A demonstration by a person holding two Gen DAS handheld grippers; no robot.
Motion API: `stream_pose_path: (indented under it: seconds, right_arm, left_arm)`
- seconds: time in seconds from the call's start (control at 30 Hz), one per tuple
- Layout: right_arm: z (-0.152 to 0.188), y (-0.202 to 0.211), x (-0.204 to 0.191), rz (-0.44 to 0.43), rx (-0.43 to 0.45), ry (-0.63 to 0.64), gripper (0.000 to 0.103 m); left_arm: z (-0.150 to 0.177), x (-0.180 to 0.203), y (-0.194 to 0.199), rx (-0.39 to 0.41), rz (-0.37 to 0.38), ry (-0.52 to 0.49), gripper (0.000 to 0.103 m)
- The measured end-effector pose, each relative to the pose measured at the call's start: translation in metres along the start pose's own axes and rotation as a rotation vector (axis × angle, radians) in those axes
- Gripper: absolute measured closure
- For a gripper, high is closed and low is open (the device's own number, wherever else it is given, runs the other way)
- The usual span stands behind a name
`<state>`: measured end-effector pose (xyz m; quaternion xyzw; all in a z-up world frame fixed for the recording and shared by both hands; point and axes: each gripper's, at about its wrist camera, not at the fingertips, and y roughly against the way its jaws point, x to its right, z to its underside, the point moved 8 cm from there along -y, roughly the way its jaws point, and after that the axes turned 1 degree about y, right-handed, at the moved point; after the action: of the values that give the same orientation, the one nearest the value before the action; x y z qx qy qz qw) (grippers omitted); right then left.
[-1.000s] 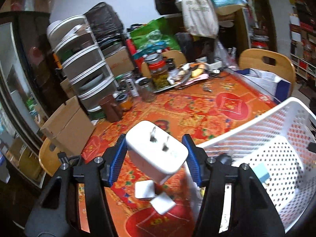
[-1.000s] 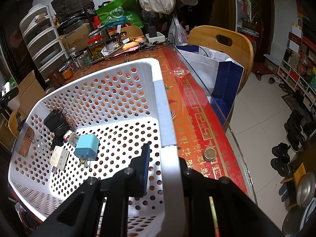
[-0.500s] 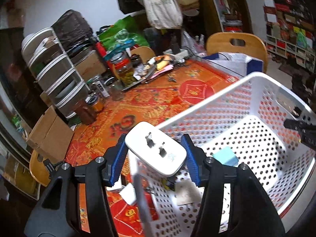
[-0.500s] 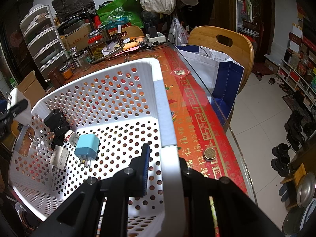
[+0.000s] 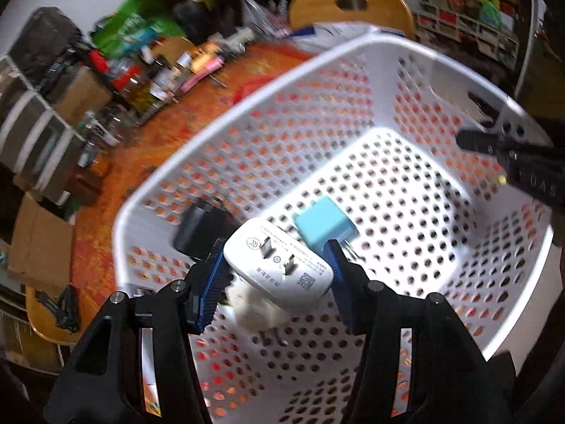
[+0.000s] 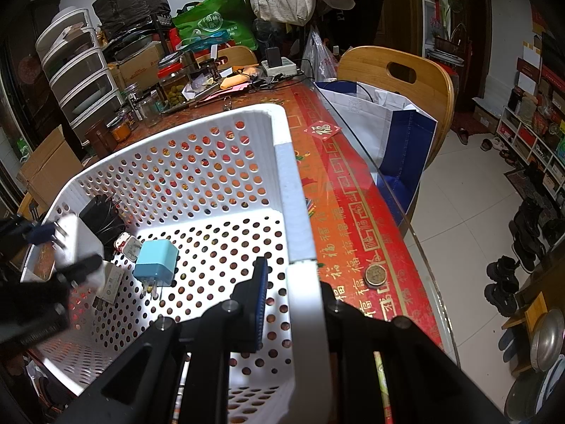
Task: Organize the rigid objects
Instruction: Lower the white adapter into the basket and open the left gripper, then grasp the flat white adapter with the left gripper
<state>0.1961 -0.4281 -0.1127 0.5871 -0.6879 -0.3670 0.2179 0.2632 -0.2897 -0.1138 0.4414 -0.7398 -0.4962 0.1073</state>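
Left tongs (image 5: 279, 275), now advanced over the white basket (image 5: 247, 113), pinch a white charger (image 5: 279, 265) bearing a QR code; inside lie blue (image 5: 326, 228) and, apparently, black adapters (image 5: 201, 228); right tongs (image 6: 293, 304) clamp the basket's rim

White two-prong charger (image 5: 279, 268) prongs-up over white perforated basket (image 5: 353, 56), blue charger (image 5: 326, 228) and black adapter (image 5: 199, 228) inside

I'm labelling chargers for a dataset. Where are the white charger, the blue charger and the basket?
white charger (image 5: 279, 265): left wrist view, pronged face.
blue charger (image 6: 156, 263): right wrist view, top face.
basket (image 6: 286, 162): right wrist view, near rim.
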Motion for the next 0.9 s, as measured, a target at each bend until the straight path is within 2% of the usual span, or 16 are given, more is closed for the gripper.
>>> stream_pose_path:
  seconds: [0.03,0.23,0.3,0.37,0.43,0.5,0.57,0.6,0.63,0.7,0.73,0.8,0.9]
  right_arm:
    - [0.000,0.000,0.000,0.000,0.000,0.000,0.087]
    - [0.000,0.000,0.000,0.000,0.000,0.000,0.087]
    - [0.000,0.000,0.000,0.000,0.000,0.000,0.087]
    - [0.001,0.000,0.000,-0.001,0.000,0.000,0.086]
    - [0.000,0.001,0.000,-0.001,-0.001,0.002,0.086]
    - [0.002,0.001,-0.001,-0.001,-0.002,0.002,0.086]
    - [0.003,0.001,-0.002,-0.001,-0.004,0.002,0.086]
    - [0.003,0.001,-0.003,-0.001,-0.004,0.003,0.086]
    - [0.004,0.001,-0.003,-0.001,-0.005,0.005,0.086]
    - [0.004,0.000,-0.004,0.000,-0.008,0.007,0.086]
    - [0.004,0.000,-0.004,0.001,-0.008,0.007,0.086]
    - [0.004,0.000,-0.004,0.000,-0.008,0.006,0.086]
    - [0.004,0.000,-0.005,-0.001,-0.005,0.005,0.086]
  left_arm:
    - [0.000,0.001,-0.002,-0.015,0.027,0.005,0.051]
    - [0.003,0.005,-0.016,-0.082,0.050,-0.007,0.051]
    - [0.003,0.005,-0.014,-0.082,0.055,-0.011,0.050]
    - [0.003,0.005,-0.013,-0.080,0.047,-0.023,0.045]
    - [0.002,0.006,-0.008,-0.056,0.085,-0.019,0.033]
    - [0.002,-0.005,0.003,-0.015,0.081,0.008,0.032]
    - [0.004,-0.036,0.022,0.052,0.088,0.094,0.031]
    - [0.009,-0.064,0.035,0.094,0.094,0.166,0.025]
    - [0.014,-0.086,0.043,0.122,0.086,0.220,0.014]
    - [0.032,-0.150,0.056,0.181,0.004,0.354,0.000]
    - [0.042,-0.174,0.056,0.187,-0.035,0.397,0.000]
    - [0.066,-0.223,0.040,0.138,-0.099,0.488,0.000]
    - [0.105,-0.270,-0.017,0.000,-0.087,0.607,0.000]
